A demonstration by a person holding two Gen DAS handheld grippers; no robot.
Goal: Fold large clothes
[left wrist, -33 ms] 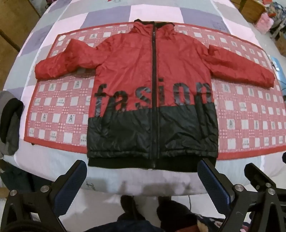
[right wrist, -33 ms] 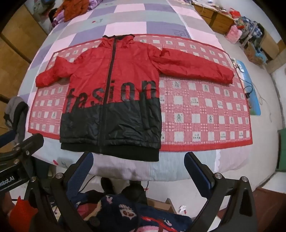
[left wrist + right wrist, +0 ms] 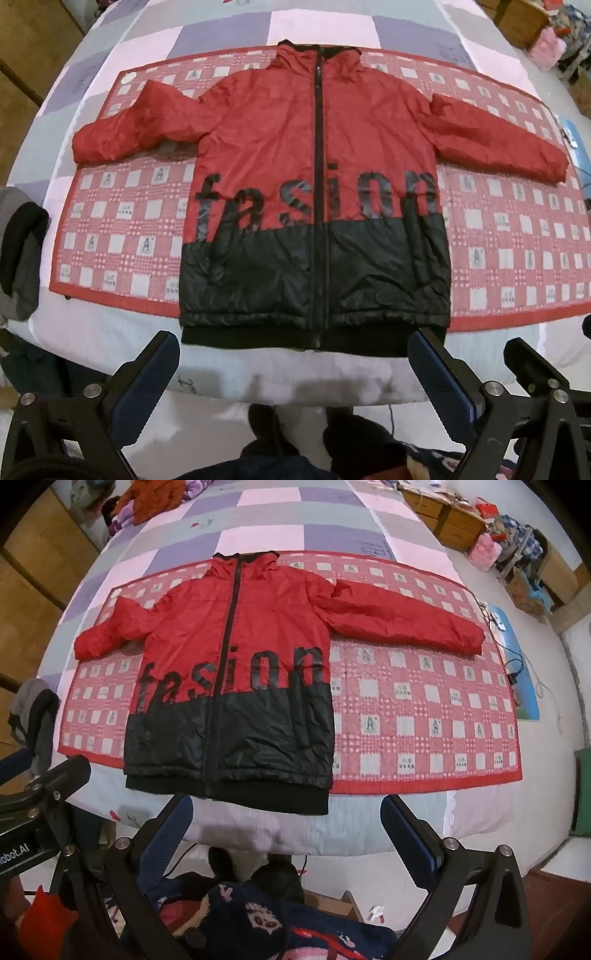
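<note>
- The left gripper (image 3: 293,363) is closest to us, low down, just off the near edge of the bed (image 3: 110,332). Its jaws are wide apart and there is nothing between them.
- The right gripper (image 3: 286,830) sits beside it, also off the near edge. Its jaws are wide too, and they hold nothing.
- So I think no fold has been made yet. The first job looks like a sleeve fold.
- The jacket (image 3: 314,192) lies flat on its back on the red mat (image 3: 122,236), zip up, in the middle of the bed. Its black hem (image 3: 295,338) hangs a little past the mat, toward the grippers.
- Next out are the two sleeves, spread wide to each side. The left sleeve (image 3: 140,133) is bent a bit. The right sleeve (image 3: 406,624) is long and straight.
- To do it well, I would take each sleeve near its cuff, one gripper for each side. Pinch only the top bit of cloth, not the mat under it.
- The cloth looks shiny and puffy, so it may slip. Grab a good bite and lift slowly.
- Lay each sleeve across the chest, flat and straight, before folding the hem up.
- Farthest off is the collar (image 3: 317,55), near the mat's far edge. Bring the hem up toward it last.
</note>
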